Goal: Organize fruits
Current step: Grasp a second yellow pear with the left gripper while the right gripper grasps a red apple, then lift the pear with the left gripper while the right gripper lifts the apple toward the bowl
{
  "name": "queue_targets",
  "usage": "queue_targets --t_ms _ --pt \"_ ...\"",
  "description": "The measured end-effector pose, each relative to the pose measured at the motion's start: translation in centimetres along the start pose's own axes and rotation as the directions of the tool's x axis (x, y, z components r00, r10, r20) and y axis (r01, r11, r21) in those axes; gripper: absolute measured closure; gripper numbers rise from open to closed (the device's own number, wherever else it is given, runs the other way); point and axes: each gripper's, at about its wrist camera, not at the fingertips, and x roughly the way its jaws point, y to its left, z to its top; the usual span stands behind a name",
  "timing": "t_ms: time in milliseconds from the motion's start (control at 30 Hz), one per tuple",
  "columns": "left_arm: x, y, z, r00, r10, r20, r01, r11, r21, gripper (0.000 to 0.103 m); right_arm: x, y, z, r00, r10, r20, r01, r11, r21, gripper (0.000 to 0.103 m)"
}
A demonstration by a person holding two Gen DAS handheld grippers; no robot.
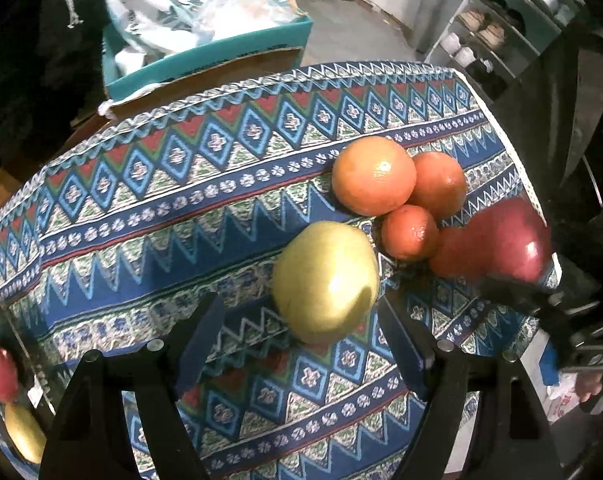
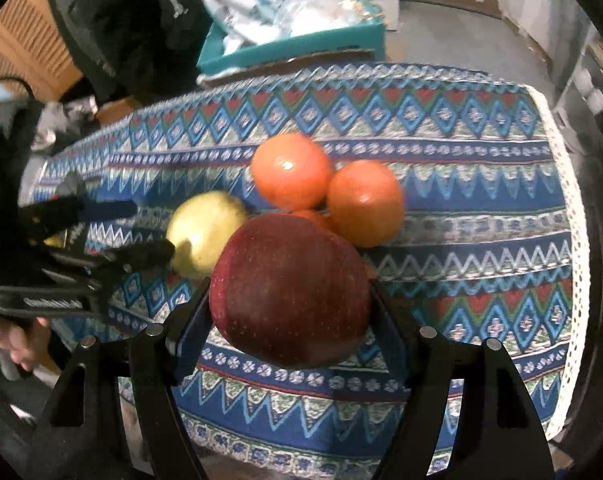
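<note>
A yellow-green apple (image 1: 325, 280) lies on the patterned tablecloth (image 1: 161, 208). My left gripper (image 1: 299, 308) stands open around its near side, with a gap at the left finger (image 1: 201, 336). In the right wrist view the left gripper (image 2: 153, 230) comes in from the left, and its lower tip reaches the yellow-green apple (image 2: 205, 236). My right gripper (image 2: 291, 300) is shut on a large red apple (image 2: 289, 288), held above the cloth. That red apple (image 1: 513, 240) shows blurred at the right. Three oranges (image 1: 373, 176) (image 1: 439, 184) (image 1: 409, 232) sit clustered behind.
A teal box (image 1: 205, 60) stuffed with plastic bags stands behind the table. A shelf with shoes (image 1: 481, 36) is at the far right. The cloth's white lace edge (image 2: 569, 200) marks the table's right side. A person's hand (image 2: 9, 340) holds the left gripper.
</note>
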Motion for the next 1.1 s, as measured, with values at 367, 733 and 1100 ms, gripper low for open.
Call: queue_targets --t_ms 367,733,1100 --pt "3.9 -0.5 0.8 0.998 -0.047 -0.042 0.043 0.996 -0.083 0.02 -1.3 -3.8 0.1 0.999 -0.012 0.035 0.009 0.996 0.086 0.029" --pt "6.1 -2.0 1.4 0.996 -0.029 -0.083 0.025 0.998 -0.054 0.028 0.0 -4.0 0.3 1.0 -0.01 0.02 0.008 0.994 0.105 0.029" --pt "4.8 -1.2 -0.5 0.997 -0.02 -0.075 0.016 0.999 -0.052 0.028 0.1 -3.2 0.5 1.0 -0.005 0.028 0.002 0.996 0.088 0.029"
